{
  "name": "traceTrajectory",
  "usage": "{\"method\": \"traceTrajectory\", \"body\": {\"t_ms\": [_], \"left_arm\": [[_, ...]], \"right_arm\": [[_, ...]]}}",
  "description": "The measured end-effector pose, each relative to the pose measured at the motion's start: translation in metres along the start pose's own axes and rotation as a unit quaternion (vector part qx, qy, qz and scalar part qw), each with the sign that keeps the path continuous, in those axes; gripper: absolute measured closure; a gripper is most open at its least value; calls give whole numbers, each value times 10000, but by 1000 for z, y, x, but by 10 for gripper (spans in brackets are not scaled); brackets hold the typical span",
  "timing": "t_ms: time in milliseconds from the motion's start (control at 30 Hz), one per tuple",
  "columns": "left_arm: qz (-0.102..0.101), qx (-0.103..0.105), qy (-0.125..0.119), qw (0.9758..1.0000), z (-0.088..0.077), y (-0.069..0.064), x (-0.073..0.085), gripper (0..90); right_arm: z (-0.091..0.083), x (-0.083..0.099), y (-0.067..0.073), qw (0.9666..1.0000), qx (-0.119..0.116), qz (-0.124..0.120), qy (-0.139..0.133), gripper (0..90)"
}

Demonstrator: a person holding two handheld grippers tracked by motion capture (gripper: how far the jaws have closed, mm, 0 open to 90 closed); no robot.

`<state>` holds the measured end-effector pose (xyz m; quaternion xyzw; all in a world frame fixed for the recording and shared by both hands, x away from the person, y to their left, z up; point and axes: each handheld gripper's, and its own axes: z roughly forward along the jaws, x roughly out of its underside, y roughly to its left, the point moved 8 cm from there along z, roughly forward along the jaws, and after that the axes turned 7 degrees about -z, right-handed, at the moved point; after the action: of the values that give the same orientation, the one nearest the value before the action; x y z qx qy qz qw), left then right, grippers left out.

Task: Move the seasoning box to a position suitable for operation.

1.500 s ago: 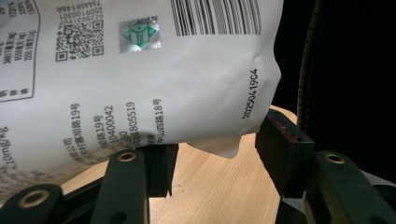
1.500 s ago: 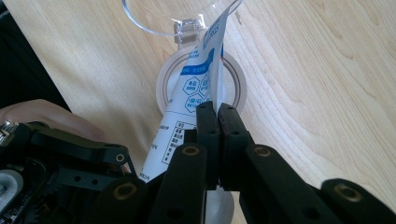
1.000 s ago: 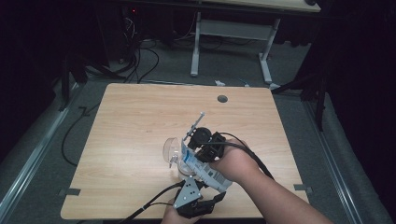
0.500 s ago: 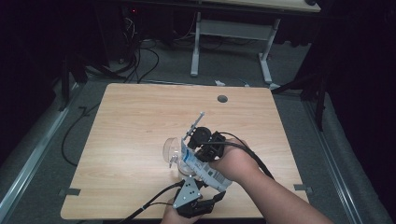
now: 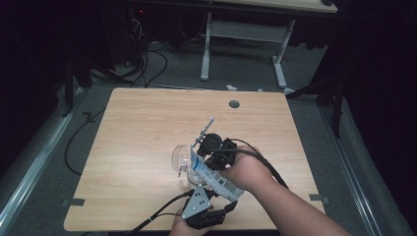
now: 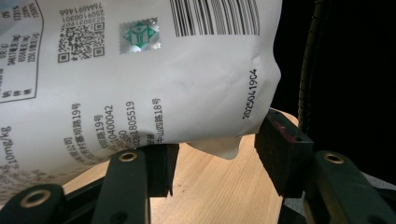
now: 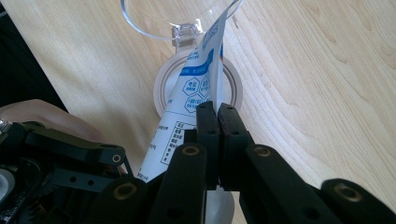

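Above the near middle of the desk, the printed bag slants down toward the clear cup, its long axis ending at the rim; the right claw pinches its upper edge, the left claw half-wide around its bottom.

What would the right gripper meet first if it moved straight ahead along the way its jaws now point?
Probably the round container just beyond the right gripper, then its clear hinged lid; depth is uncertain.
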<state>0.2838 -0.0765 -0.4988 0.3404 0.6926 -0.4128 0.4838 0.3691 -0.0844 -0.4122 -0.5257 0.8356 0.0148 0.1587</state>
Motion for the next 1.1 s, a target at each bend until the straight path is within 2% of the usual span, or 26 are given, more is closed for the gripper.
{"method": "traceTrajectory", "body": {"t_ms": [1100], "left_arm": [[-21,4,-50,10000,0,0,-2,509]], "right_arm": [[1,-1,-1,10000,12,-19,5,891]]}}
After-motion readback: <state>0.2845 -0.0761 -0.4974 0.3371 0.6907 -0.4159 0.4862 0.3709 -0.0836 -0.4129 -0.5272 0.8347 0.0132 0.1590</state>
